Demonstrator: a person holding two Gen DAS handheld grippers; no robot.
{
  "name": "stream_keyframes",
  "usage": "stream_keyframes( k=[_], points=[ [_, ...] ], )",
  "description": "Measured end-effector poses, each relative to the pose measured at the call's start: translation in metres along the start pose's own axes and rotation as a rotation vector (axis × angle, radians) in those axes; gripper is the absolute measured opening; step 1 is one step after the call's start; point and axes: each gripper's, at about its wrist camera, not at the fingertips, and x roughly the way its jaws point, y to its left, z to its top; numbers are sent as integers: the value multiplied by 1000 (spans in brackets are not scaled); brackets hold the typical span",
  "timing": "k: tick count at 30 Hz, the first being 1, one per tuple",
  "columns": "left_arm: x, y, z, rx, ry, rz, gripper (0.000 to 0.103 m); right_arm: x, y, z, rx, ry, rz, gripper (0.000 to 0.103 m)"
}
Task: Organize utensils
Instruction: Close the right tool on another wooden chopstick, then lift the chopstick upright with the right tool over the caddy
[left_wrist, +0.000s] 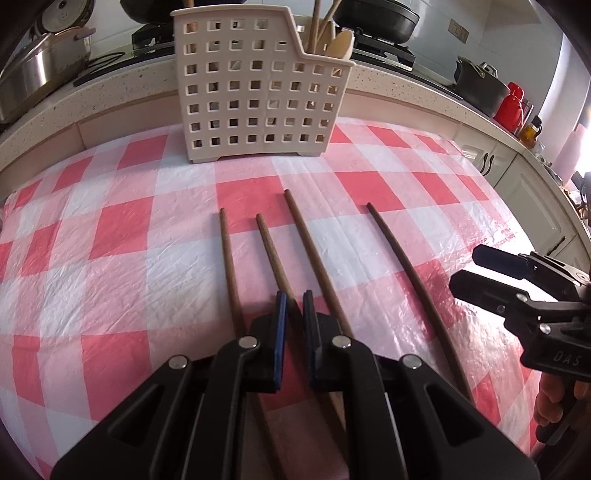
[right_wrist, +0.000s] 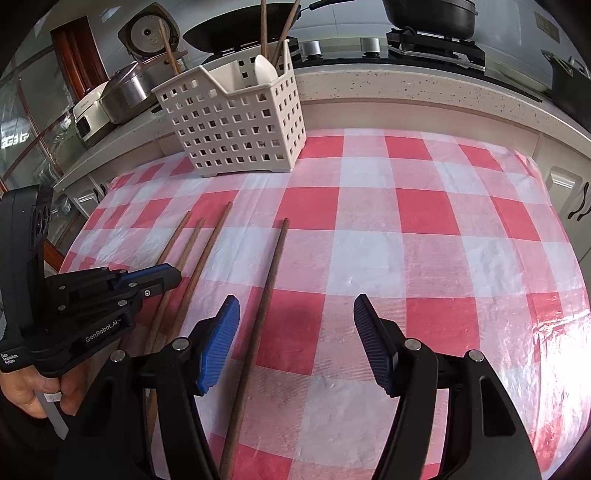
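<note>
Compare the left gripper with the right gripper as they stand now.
The left gripper has its jaws nearly closed, straddling a wooden stick; the right gripper is spread wide. The left sits over the cluster of three sticks; the right sits beside the lone stick. Both have blue pads and hover low over the checked tablecloth.

— What sort of place?
— A home kitchen. Gas stove (right_wrist: 369, 48) at twelve o'clock, with a dark wok (right_wrist: 236, 33) and a lidded black pan (right_wrist: 430, 16) on the burners.
— Anything else pointing that way?
— Speckled stone counter (right_wrist: 406, 86) along the far edge, cream cabinet doors (left_wrist: 532, 195) with dark handles at three o'clock. Steel pot (right_wrist: 127, 92) and rice cooker (right_wrist: 147, 33) at ten o'clock. Red-and-white checked tablecloth (right_wrist: 369, 229) in front; perforated utensil basket (left_wrist: 255, 92) holding wooden spoons.
</note>
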Motion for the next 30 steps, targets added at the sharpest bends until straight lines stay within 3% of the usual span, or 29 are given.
stream_keyframes(
  k=[3,14,20,30],
  points=[
    [-4,5,-5,-1,2,2,9,6,12,0,-34,14,-8,58],
    [-3,3,-5,34,-10,42,11,30,34,-1,-108,51,-68,29],
    [-5,12,-3,2,-13,-12,8,32,34,0,-121,38,-92,11],
    [-9,22,-2,-31,-21,-54,7,26,29,3,-86,18,-61,7]
  ],
)
